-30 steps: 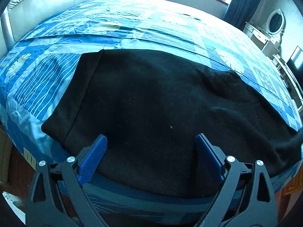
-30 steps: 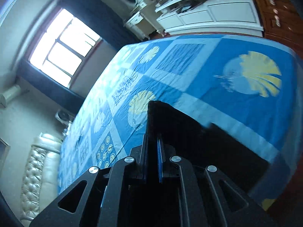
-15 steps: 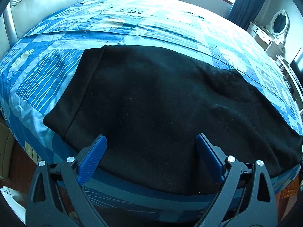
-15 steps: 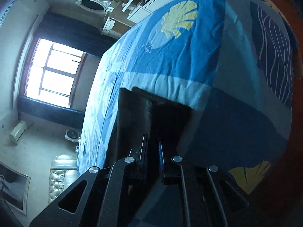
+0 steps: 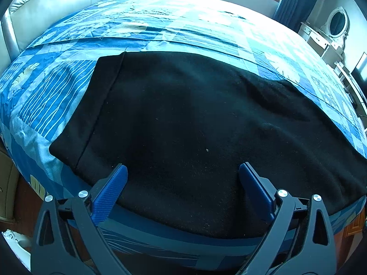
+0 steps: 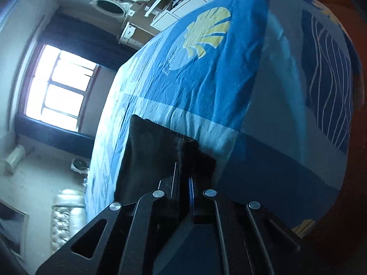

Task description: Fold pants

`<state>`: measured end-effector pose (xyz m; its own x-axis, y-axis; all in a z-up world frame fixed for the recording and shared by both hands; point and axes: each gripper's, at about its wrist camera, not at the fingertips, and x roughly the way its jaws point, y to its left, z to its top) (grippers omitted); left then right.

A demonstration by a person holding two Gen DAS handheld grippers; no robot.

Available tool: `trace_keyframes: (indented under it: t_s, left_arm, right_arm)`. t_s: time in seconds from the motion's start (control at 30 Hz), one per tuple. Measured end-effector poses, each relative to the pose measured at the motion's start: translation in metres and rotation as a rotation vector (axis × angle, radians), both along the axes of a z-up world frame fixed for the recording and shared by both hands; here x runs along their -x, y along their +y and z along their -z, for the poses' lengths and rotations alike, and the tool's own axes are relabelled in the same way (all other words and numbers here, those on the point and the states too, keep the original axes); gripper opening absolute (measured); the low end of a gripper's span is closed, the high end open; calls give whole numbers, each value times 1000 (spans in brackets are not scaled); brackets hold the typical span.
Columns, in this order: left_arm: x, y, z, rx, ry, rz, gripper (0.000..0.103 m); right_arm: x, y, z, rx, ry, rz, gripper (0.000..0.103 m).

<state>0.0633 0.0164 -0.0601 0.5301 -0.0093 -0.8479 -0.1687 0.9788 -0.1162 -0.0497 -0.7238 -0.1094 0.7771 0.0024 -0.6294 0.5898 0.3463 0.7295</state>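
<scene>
Black pants lie spread flat across the near part of a bed with a blue patterned cover, waistband band at the left. My left gripper is open, its blue pads hovering just above the near edge of the pants, holding nothing. In the right wrist view my right gripper is shut on a leg end of the black pants, near the bed's edge; the cloth runs back from the jaws over the blue cover.
A pale leather headboard stands at the far left. A white dresser with an oval mirror and a curtained window stand beyond the bed. The bed's edge drops to a wooden floor.
My left gripper has crept slightly forward over the pants. My right gripper, still shut on the leg end, has swung and rolled, drawing the cloth toward the bed's edge.
</scene>
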Motion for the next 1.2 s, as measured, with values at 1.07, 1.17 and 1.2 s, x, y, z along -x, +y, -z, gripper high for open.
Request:
trace_keyframes:
  t_s: [1.07, 1.17, 1.2]
  left_arm:
    - [5, 3, -34, -28, -62, 24, 98]
    - [1, 32, -31, -22, -38, -44, 98]
    - [1, 40, -29, -23, -29, -63, 98]
  right_arm:
    - [-31, -22, 0, -29, 47, -360, 45]
    - [-39, -8, -1, 23, 97, -388, 26]
    - [-40, -8, -3, 20, 94, -379, 24]
